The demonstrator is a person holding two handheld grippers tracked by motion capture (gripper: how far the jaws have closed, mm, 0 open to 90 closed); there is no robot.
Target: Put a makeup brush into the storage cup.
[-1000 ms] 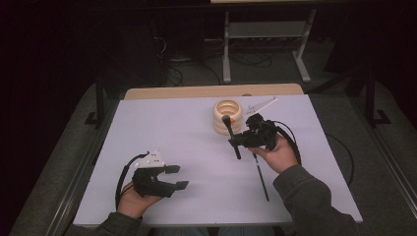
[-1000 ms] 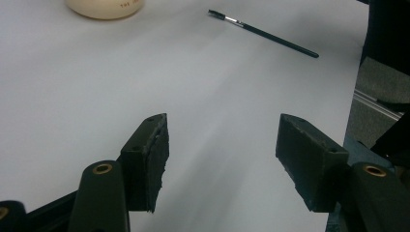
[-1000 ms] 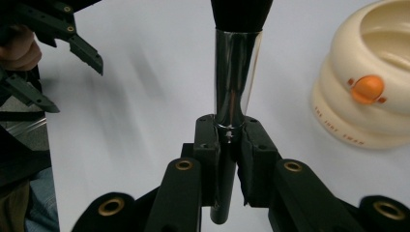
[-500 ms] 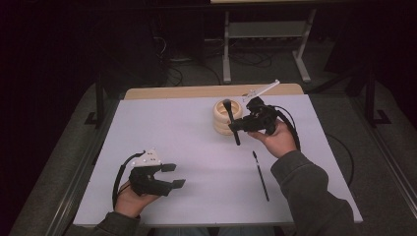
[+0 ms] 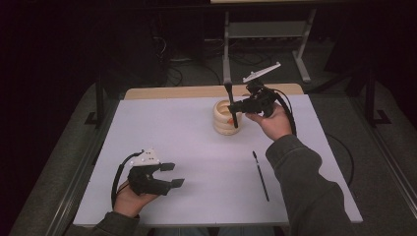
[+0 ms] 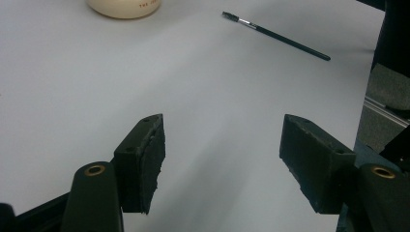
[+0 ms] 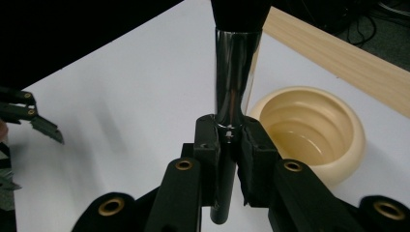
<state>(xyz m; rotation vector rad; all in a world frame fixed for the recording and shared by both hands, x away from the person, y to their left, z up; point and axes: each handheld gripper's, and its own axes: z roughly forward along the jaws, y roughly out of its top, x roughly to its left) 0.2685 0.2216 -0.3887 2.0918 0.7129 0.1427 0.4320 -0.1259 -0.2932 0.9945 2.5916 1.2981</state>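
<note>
My right gripper (image 5: 233, 106) is shut on a thick brush (image 5: 229, 93) with a black handle, a chrome collar and dark bristles. It holds the brush nearly upright, handle end down, just above the near rim of a cream ribbed cup (image 5: 222, 123). In the right gripper view the pads (image 7: 209, 145) clamp the handle below the collar of the brush (image 7: 235, 72), and the cup (image 7: 309, 130) stands behind to the right, its inside looking empty. My left gripper (image 5: 172, 174) rests open near the table's front left, with nothing between its pads (image 6: 145, 159).
A thin dark brush (image 5: 260, 175) lies flat on the white table sheet (image 5: 187, 132), right of centre; it also lies far off in the left gripper view (image 6: 275, 35). A wooden strip (image 5: 196, 92) runs along the far edge, and a metal rack (image 5: 265, 29) stands beyond.
The right hand has lifted and carried the thick brush away from me, from the table's middle to above the cup. The left hand has stayed put.
</note>
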